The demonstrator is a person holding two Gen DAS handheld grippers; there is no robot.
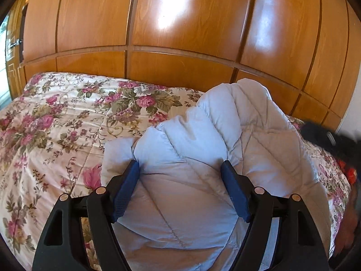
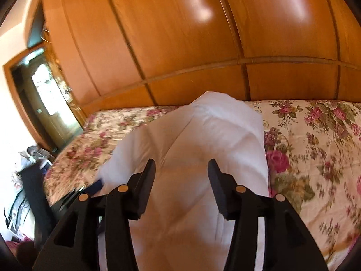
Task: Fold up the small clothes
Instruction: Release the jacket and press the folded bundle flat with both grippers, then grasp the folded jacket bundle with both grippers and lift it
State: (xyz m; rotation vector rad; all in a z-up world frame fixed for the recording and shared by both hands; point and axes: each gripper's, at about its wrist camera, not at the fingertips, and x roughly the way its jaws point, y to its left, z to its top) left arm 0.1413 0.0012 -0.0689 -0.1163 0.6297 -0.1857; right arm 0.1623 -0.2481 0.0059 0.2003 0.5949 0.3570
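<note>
A pale blue quilted puffer jacket lies heaped on the flowered bedspread, its far end rising in front of the wardrobe. My left gripper stands wide around a thick fold of it. Both blue pads dig into the padding, which puckers at the tips. In the right wrist view the jacket looks washed-out white. It runs between the black fingers of my right gripper, which do not press on it. A blue pad of the left gripper shows at the jacket's left edge.
A glossy wooden wardrobe runs along the far side of the bed. A doorway and clutter on the floor are at the left of the right wrist view. A dark, blurred object sits at the right bed edge.
</note>
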